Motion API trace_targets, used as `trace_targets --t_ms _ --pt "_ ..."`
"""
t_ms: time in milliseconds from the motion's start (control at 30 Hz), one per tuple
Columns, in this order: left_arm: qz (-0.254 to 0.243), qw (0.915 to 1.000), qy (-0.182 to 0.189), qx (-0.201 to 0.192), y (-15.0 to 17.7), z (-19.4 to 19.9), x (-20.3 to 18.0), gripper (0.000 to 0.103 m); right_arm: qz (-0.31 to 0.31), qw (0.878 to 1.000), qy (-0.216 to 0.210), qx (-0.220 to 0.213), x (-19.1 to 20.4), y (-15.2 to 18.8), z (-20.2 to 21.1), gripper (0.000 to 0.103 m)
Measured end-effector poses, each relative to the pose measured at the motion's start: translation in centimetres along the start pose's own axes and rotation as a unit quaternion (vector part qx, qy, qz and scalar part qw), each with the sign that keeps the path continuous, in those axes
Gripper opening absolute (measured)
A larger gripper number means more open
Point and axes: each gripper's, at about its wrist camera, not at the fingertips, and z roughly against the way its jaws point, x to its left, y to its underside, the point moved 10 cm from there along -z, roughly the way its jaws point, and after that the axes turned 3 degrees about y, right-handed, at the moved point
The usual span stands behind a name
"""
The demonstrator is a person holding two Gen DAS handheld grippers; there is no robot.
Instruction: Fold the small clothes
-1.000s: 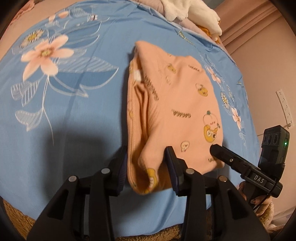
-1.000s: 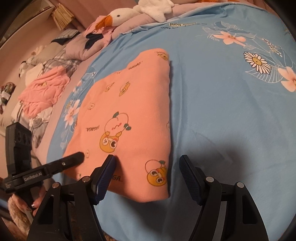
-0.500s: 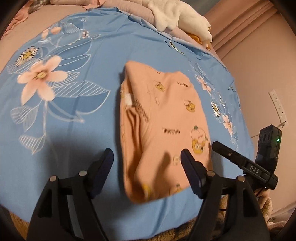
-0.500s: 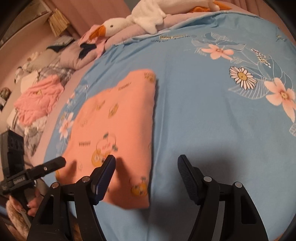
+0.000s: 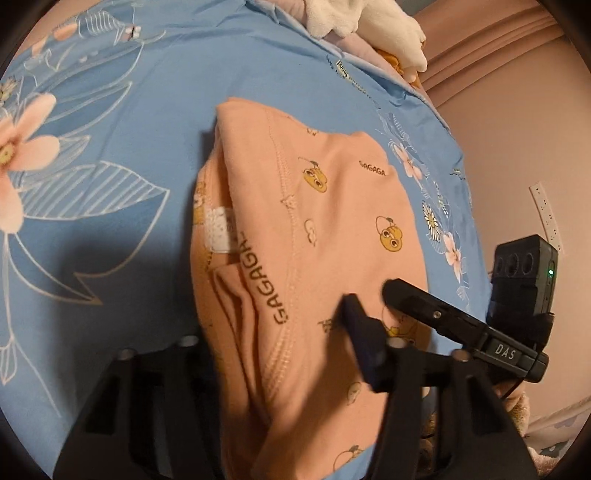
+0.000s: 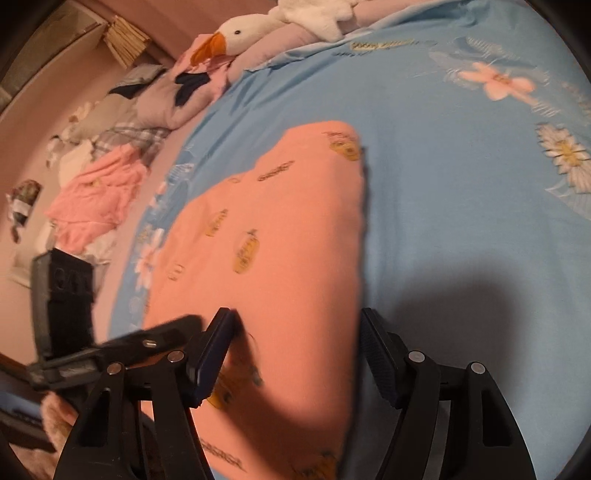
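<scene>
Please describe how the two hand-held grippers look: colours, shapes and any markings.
Each hand-held gripper is a black frame with silver rivets and two dark blue ribbed pads. The left one shows this at its right pad. The right one bears the white letters "DAS" on its side bar and carries a black box with round lenses and a green light.

One folded peach garment is lying on one blue floral sheet, toward its near edge. Two grippers are showing: left gripper, right gripper. One white goose plush is resting at the sheet's far edge. One crumpled pink garment is lying off the sheet's left edge. One white wall power strip is showing. Further clothes in the far heap are blurring together; count not determinable.
</scene>
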Motion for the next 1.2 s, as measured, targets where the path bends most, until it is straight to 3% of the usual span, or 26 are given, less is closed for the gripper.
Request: trace_targets --t_ms 100,133,167,233,467,733,967,1200 --pt "0.005 1.0 0.0 -0.002 0.1 0.1 -0.3 0.035 0.029 0.999 0.023 0.0 0.3 -0.1 -0.5 0.053" --pt "0.004 1.0 -0.007 -0.005 0.0 0.0 -0.8 0.032 0.036 0.999 0.021 -0.002 0.6 -0.2 -0.3 0.039" --pt "0.001 0.9999 -0.012 -0.009 0.0 0.1 -1.1 0.03 0.042 0.999 0.016 -0.003 0.9 -0.2 -0.1 0.032" --pt "-0.012 0.9995 -0.021 -0.022 0.1 0.7 -2.1 0.026 0.051 0.998 0.021 -0.011 1.1 -0.3 0.5 0.027" --pt "-0.062 0.9959 -0.036 -0.055 0.3 2.5 -6.2 0.026 0.082 0.994 0.025 -0.061 1.9 -1.3 5.0 0.026" --pt "-0.099 0.9925 -0.013 -0.071 -0.7 1.9 -11.2 0.027 0.08 0.99 0.034 -0.11 0.3 -3.1 9.3 0.026" --pt "-0.113 0.9916 -0.012 -0.063 -1.4 -0.8 -13.0 0.027 0.073 0.988 0.062 -0.12 -2.2 -4.3 9.8 0.026" --pt "-0.107 0.9929 -0.025 -0.046 -2.0 -3.2 -12.3 0.031 0.059 0.989 0.077 -0.108 -4.2 -4.7 8.8 0.026"
